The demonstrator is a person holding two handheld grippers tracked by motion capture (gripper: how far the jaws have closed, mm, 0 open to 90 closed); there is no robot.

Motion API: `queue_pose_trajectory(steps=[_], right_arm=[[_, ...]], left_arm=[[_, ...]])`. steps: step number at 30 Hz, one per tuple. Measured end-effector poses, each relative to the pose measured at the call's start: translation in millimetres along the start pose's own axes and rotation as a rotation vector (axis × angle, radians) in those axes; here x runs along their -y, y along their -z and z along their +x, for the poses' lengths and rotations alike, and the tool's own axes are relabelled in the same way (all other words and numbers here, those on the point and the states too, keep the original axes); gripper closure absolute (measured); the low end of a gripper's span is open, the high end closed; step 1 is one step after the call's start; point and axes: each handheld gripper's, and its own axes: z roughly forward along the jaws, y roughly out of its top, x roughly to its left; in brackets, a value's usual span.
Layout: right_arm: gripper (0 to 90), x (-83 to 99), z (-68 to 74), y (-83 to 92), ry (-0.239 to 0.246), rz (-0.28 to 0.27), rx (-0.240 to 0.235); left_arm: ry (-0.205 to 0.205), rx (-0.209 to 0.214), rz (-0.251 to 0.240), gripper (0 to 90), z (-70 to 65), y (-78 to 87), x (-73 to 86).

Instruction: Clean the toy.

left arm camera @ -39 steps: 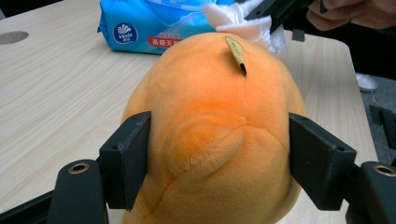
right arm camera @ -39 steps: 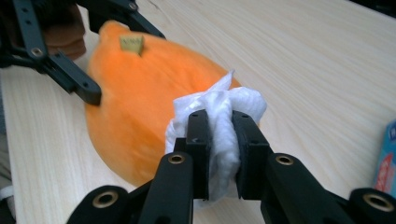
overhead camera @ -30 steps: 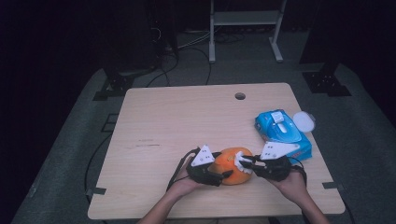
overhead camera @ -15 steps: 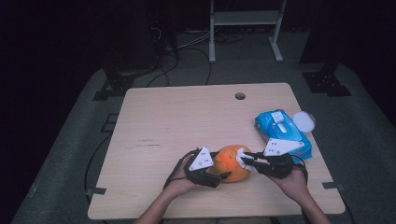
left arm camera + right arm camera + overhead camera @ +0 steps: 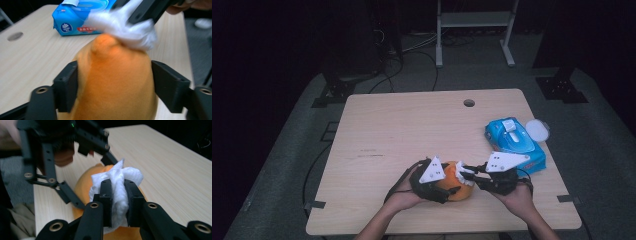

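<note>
high view, lower centre: left gripper [image 5: 447, 184] pinches the orange [image 5: 460, 186], its jaws having just eased slightly wider, orange between them. right gripper [image 5: 467, 173], clamped on a wipe [image 5: 117, 186], rubs it; cleaning continues.

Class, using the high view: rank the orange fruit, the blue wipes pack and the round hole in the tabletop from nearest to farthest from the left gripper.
1. Orange fruit: in the left gripper fingers.
2. Blue wipes pack: right side.
3. Round hole: far edge.
</note>
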Motion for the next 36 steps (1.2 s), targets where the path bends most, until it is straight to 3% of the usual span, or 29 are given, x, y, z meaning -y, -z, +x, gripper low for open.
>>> queue_pose_trajectory(steps=[1, 3, 5, 6, 7, 8, 10, 15, 16, 17, 18, 19, 21, 24, 28, 31, 32, 33, 34, 36], right_arm=[[77.3, 0.0, 0.0, 0.0, 0.0, 0.0, 0.0], [77.4, 7.8, -8.0, -1.4, -0.022, 0.02, 0.003], [77.4, 14.0, -15.8, 1.2, -0.059, 0.013, 0.004], [77.4, 16.3, -19.2, 2.9, -0.078, 0.008, -0.001], [77.4, 16.3, -19.2, 2.9, -0.078, 0.008, -0.001], [77.4, 19.6, -23.1, 4.8, -0.095, 0.008, 0.001], [77.4, 23.1, -26.5, 3.3, -0.109, 0.011, -0.008], [77.4, 27.4, -30.2, 1.9, -0.127, 0.011, -0.018], [77.4, 28.1, -31.3, 2.6, -0.127, 0.014, -0.011], [77.4, 28.9, -32.6, 2.7, -0.132, 0.012, -0.01], [77.4, 29.9, -34.3, 2.6, -0.14, 0.009, -0.012], [77.4, 30.6, -35.7, 2.5, -0.148, 0.006, -0.014], [77.4, 30.9, -36.5, 2.4, -0.152, 0.005, -0.013], [77.5, 28.7, -37.8, 7.1, -0.182, -0.028, -0.016], [77.5, 25.0, -36.8, 11.4, -0.202, -0.06, -0.043], [77.5, 27.5, -38.2, 9.2, -0.216, -0.048, -0.045], [77.4, 32.8, -40.2, 2.5, -0.225, -0.011, -0.035], [77.5, 35.0, -41.1, 0.0, -0.238, -0.014, -0.046], [77.5, 34.2, -40.7, -0.5, -0.24, -0.013, -0.043], [77.5, 27.6, -35.2, 2.3, -0.206, -0.028, -0.026]], left_arm=[[0.0, 0.0, 0.0, 21.9, 0.0, 0.0, 0.0], [0.026, 0.016, -0.061, 16.8, 10.6, 2.7, 8.1], [0.047, 0.015, -0.074, 10.2, 14.5, 2.8, 10.8], [0.088, 0.019, -0.093, 9.0, 22.4, 1.3, 17.4], [0.088, 0.019, -0.093, 7.7, 22.4, 1.3, 17.4], [0.149, 0.038, -0.107, 6.0, 27.4, -3.6, 23.8], [0.169, 0.071, -0.11, 5.6, 28.4, -8.5, 28.0], [0.182, 0.101, -0.122, 5.5, 32.2, -6.9, 33.6], [0.218, 0.122, -0.132, 5.5, 35.3, -7.3, 39.1], [0.218, 0.122, -0.132, 5.5, 35.3, -7.3, 39.1], [0.263, 0.126, -0.145, 5.5, 36.7, -11.8, 44.4], [0.279, 0.132, -0.149, 5.6, 36.0, -14.5, 45.2], [0.279, 0.132, -0.149, 10.6, 35.1, -15.4, 44.4], [0.29, 0.145, -0.121, 21.0, 31.1, -5.6, 27.8], [0.27, 0.154, -0.089, 22.4, 26.0, 7.2, 11.0], [0.266, 0.134, -0.079, 24.1, 25.9, 10.9, 8.1], [0.24, 0.084, -0.035, 25.0, 24.7, 8.6, 9.4], [0.24, 0.084, -0.035, 25.4, 24.7, 8.6, 9.4], [0.248, 0.058, -0.03, 25.4, 25.0, 7.1, 11.5], [0.254, 0.038, -0.03, 25.3, 25.5, 6.5, 12.0]])
